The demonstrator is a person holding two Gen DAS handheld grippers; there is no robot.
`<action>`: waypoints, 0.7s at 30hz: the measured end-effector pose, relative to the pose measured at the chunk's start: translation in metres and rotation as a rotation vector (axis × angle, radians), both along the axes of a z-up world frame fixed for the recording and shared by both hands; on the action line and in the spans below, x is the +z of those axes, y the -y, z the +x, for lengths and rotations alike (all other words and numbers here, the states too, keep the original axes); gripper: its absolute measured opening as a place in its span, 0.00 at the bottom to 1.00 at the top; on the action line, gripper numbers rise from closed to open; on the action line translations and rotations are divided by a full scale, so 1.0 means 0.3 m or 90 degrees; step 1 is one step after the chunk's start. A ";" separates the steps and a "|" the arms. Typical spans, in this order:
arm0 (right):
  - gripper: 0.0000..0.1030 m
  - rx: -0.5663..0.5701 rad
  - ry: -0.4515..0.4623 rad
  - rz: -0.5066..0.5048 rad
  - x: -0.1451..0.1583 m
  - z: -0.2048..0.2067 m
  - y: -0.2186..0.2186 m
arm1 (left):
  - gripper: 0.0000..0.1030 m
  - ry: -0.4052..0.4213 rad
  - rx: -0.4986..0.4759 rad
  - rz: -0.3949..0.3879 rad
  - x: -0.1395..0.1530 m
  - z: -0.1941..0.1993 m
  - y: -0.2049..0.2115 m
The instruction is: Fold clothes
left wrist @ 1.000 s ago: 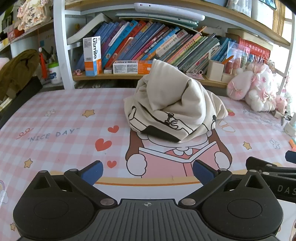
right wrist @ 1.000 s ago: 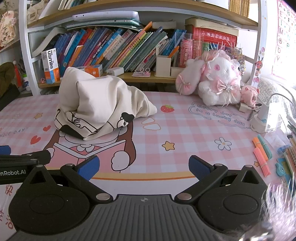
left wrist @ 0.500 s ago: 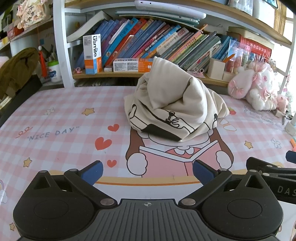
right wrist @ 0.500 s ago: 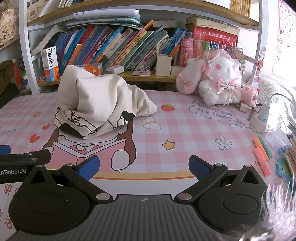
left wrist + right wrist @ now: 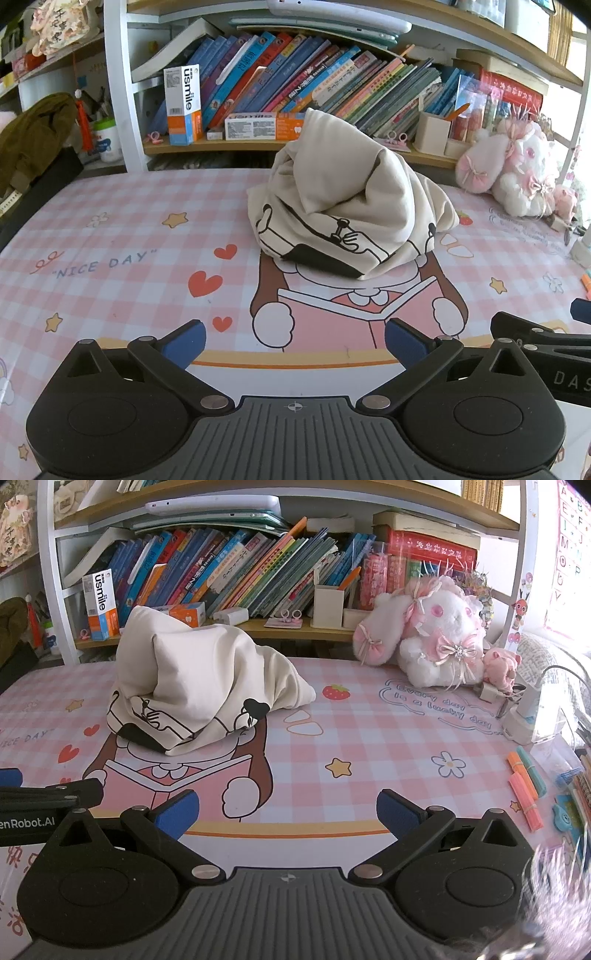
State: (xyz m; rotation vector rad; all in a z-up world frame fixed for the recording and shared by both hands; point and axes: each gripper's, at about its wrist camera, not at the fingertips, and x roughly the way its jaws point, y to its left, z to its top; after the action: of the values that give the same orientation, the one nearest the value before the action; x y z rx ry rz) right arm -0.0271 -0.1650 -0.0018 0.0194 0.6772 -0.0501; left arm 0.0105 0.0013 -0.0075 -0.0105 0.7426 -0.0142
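Barely anything differs from half a second ago: both views sit a touch closer to the desk, and the shirt (image 5: 351, 206) has not moved. It lies in a crumpled cream heap at the centre of the left view and left of centre in the right view (image 5: 195, 686), on the pink checked mat (image 5: 110, 236), covering the head of the printed cartoon girl. The left gripper (image 5: 293, 341) stands wide at the bottom of its frame, blue pads (image 5: 184, 341) well apart, nothing between them, short of the shirt. The right gripper (image 5: 286, 810) is equally wide and empty, low in its frame. Each tool's tip shows at the other view's edge. Books (image 5: 229, 572) fill the shelf behind, and a plush rabbit (image 5: 436, 635) sits at upper right.
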 end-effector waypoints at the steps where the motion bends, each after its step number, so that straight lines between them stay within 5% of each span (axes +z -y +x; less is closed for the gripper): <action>1: 1.00 0.000 0.000 0.000 0.000 0.000 0.000 | 1.00 0.000 0.001 0.000 0.000 0.000 0.000; 21: 1.00 0.005 -0.008 0.001 -0.009 0.013 -0.003 | 1.00 -0.008 0.006 0.002 -0.008 0.013 -0.004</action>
State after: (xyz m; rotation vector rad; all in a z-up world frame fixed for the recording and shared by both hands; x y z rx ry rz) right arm -0.0231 -0.1640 -0.0045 0.0182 0.6903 -0.0414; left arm 0.0143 0.0025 -0.0099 -0.0114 0.7552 -0.0038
